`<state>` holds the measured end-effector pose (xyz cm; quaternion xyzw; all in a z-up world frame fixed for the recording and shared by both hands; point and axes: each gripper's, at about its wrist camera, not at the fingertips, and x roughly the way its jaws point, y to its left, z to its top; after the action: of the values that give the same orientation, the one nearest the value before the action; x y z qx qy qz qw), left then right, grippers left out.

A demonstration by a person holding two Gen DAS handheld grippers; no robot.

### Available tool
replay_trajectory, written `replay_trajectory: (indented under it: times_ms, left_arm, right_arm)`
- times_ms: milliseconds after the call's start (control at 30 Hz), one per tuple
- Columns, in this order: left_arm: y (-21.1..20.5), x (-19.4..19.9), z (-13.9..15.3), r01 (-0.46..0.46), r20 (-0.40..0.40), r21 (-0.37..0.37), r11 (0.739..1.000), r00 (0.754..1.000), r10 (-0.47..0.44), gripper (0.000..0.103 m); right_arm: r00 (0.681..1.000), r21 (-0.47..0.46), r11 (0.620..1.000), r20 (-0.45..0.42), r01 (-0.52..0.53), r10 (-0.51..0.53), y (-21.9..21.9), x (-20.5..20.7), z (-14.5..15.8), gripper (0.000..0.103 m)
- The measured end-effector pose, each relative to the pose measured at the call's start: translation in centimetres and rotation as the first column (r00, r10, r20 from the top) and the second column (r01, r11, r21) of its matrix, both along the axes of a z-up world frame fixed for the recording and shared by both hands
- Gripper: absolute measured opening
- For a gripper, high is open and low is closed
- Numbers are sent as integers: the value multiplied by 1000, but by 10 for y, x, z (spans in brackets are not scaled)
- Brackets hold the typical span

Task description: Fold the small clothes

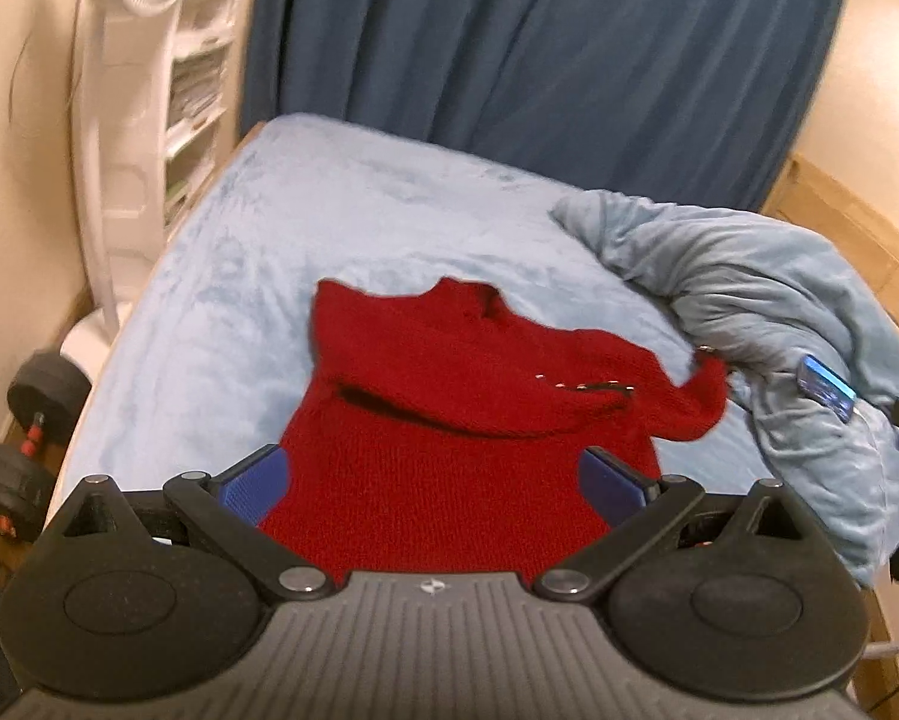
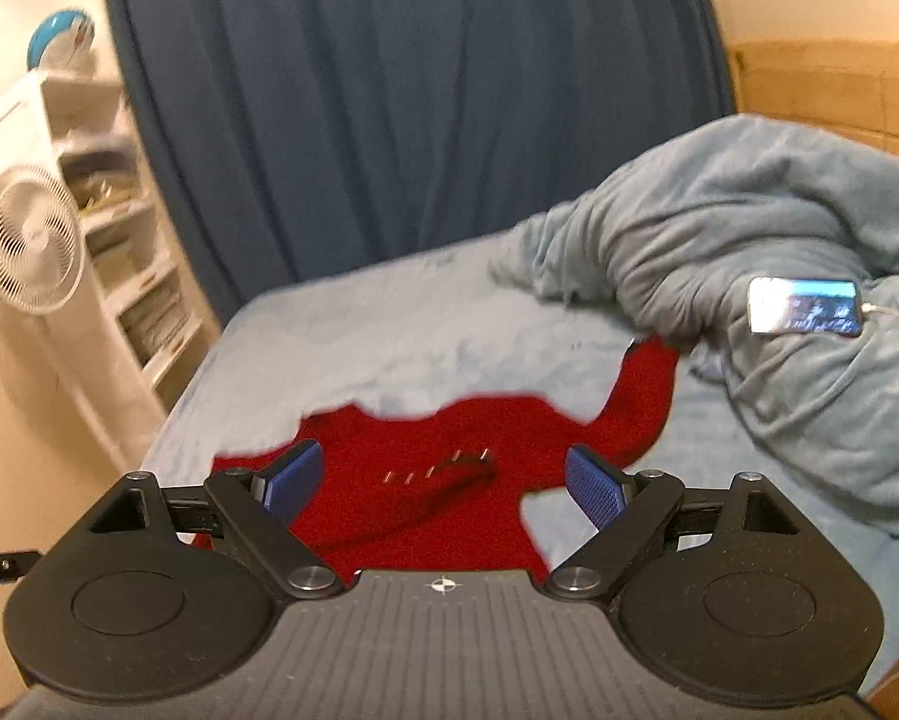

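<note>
A small red knitted garment point(image 1: 449, 396) lies spread on the pale blue bed sheet point(image 1: 305, 222), one sleeve reaching right toward a bunched blanket. My left gripper point(image 1: 434, 480) hovers over its near part with blue pads wide apart and nothing pinched between them. In the right wrist view the same red garment point(image 2: 425, 480) lies below my right gripper point(image 2: 443, 480), whose blue pads also stand wide apart and grip nothing. A dark slit edged with small metal fasteners point(image 2: 443, 468) crosses the garment.
A crumpled grey-blue blanket point(image 2: 749, 252) fills the bed's right side, with a lit phone point(image 2: 803, 305) on a cable lying on it. A dark blue curtain point(image 1: 539, 48) hangs behind the bed. A white fan point(image 2: 26, 237), white shelves point(image 2: 119, 240) and dumbbells point(image 1: 29, 420) stand to the left.
</note>
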<state>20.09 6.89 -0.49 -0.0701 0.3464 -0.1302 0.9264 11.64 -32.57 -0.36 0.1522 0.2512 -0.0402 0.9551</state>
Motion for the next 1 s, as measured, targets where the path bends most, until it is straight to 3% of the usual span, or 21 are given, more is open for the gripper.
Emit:
replay_trajectory:
  times_ms: [67,167,300,433,667,767,833,933,1000]
  left_arm:
    - [-1,-9,7,-18,36,22,1000,999,18,103]
    - [-1,-8,8,-33,20,19,999,999,32,103]
    - [-9,16,2,-50,26,90,995,999,48,103]
    - [-17,63,-19,-82,-20,91,992,996,84,103]
    - [-33,163,-70,-118,-43,184,976,991,128,103]
    - [-34,210,-95,-134,-47,217,967,988,148,103]
    - [-32,243,-112,-148,-50,224,963,985,163,103]
    - [-27,287,-137,-138,-73,208,968,985,156,103]
    - [-26,309,-153,-123,-81,176,977,987,139,103]
  right_arm:
    - [1000,-13,1000,-24,10,-11,5,5,1,89]
    - [996,-19,999,-85,35,-36,9,17,-8,89]
    - [982,-13,999,-186,37,-38,6,48,-31,89]
    - [968,-18,999,-247,33,-37,0,86,-60,89]
    - [952,-31,999,-305,23,-31,-15,159,-116,88]
    - [959,-26,1000,-282,5,-12,-26,192,-140,86]
    - [980,-9,1000,-196,-25,22,-38,211,-154,83]
    - [994,-27,999,-106,-43,40,-54,240,-172,82]
    - [992,-4,998,-108,-67,66,-65,260,-187,82]
